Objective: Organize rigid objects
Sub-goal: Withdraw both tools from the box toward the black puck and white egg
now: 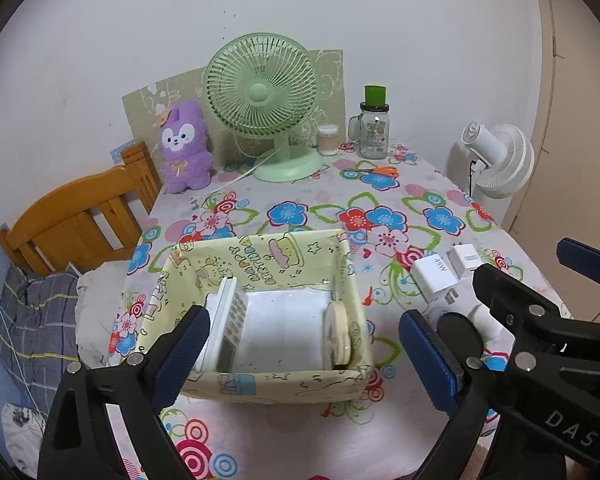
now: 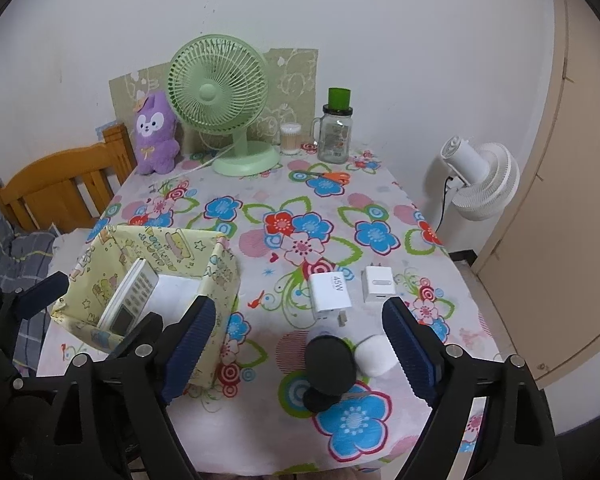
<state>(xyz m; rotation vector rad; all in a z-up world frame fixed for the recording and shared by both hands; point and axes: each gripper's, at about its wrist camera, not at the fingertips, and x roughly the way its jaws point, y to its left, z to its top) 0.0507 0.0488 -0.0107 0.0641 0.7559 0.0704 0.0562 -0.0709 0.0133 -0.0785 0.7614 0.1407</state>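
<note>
A yellow cartoon-print box sits on the floral table. It holds a white remote, a white sheet and a round cream disc. My left gripper is open and empty above the box's near wall. To the right of the box lie a white 45W charger, a smaller white charger, a black round object and a white cylinder. My right gripper is open, its fingers on either side of the black object and cylinder.
At the back stand a green fan, a purple plush, a cotton-swab jar and a glass mug jar. Orange scissors lie near them. A wooden chair is left, a white fan right.
</note>
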